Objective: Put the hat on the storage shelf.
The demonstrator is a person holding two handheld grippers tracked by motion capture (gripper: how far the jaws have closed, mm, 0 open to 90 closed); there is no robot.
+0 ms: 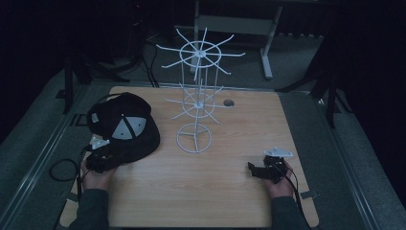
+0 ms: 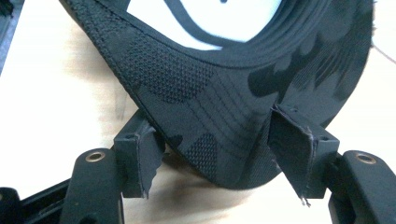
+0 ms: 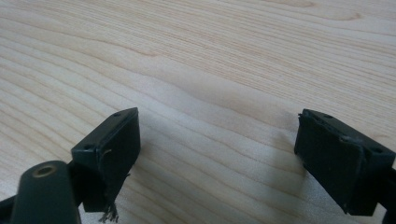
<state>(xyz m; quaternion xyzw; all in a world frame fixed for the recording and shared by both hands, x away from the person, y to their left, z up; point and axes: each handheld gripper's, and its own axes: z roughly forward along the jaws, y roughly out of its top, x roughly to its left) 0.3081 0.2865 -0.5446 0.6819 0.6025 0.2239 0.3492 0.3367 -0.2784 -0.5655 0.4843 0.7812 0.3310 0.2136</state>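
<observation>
A black cap [image 1: 124,127] with pale grey panels lies on the left part of the wooden table [image 1: 215,191]. My left gripper [image 1: 106,157] sits at the cap's near edge. In the left gripper view the cap's curved brim [image 2: 224,93] dips between the jaws of my left gripper [image 2: 215,163]; they stand wide apart on either side of it, open. A white wire display rack [image 1: 197,96] with two tiers of hooks stands mid-table. My right gripper [image 1: 254,170] rests low at the right front, and in its own view my right gripper [image 3: 219,154] is open over bare wood.
The rack's round wire base [image 1: 194,139] sits between the two grippers. A small round hole [image 1: 228,102] is in the tabletop behind the rack. Black cables [image 1: 60,170] trail off the left edge. A desk frame [image 1: 265,48] stands on the floor beyond.
</observation>
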